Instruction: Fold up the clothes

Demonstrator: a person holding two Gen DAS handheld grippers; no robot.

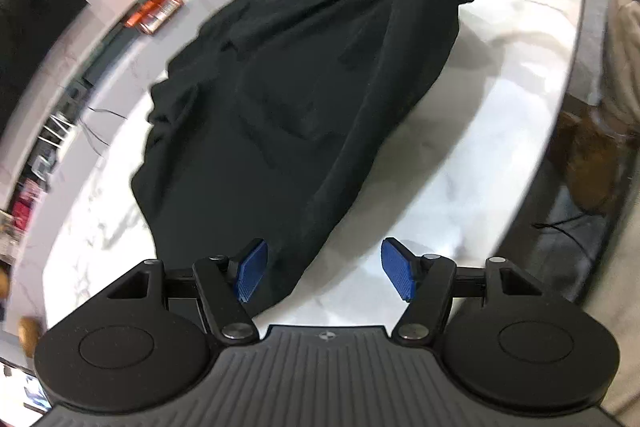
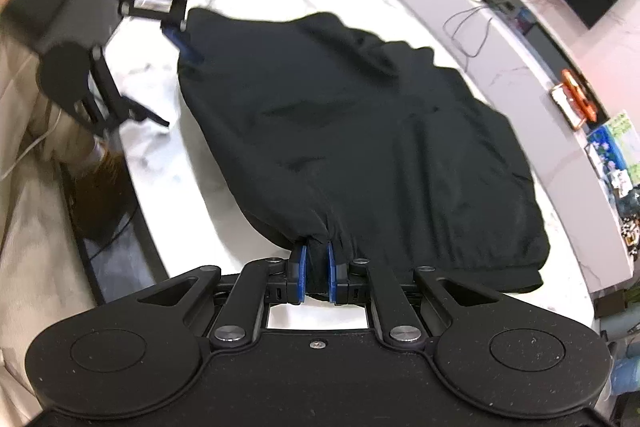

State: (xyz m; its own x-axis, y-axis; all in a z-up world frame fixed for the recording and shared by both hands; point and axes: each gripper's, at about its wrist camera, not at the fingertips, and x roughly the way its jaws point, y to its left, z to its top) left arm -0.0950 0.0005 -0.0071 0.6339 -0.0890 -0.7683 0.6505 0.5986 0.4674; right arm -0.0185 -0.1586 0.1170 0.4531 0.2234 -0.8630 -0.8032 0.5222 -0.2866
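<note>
Black garment (image 1: pixel 280 99) lies spread on the marble tabletop (image 1: pixel 460 167). Right hand-held gripper (image 2: pixel 316 269) is clamped on its bunched edge; left hand-held gripper (image 1: pixel 324 273) gapes apart over one end.

A: Between the right gripper (image 2: pixel 316 269) pads, what colour is it?
B: Black garment (image 2: pixel 360 131); blue pads; beneath them a white table (image 2: pixel 168 155), grey-veined like marble.
A: Left gripper (image 1: pixel 324 275)?
B: Black too; blue pads.

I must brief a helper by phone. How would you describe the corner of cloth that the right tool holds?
On the white marble table lies one black garment. Its corner nearest the right tool is bunched between blue pads; the left tool is open and holds nothing.
</note>
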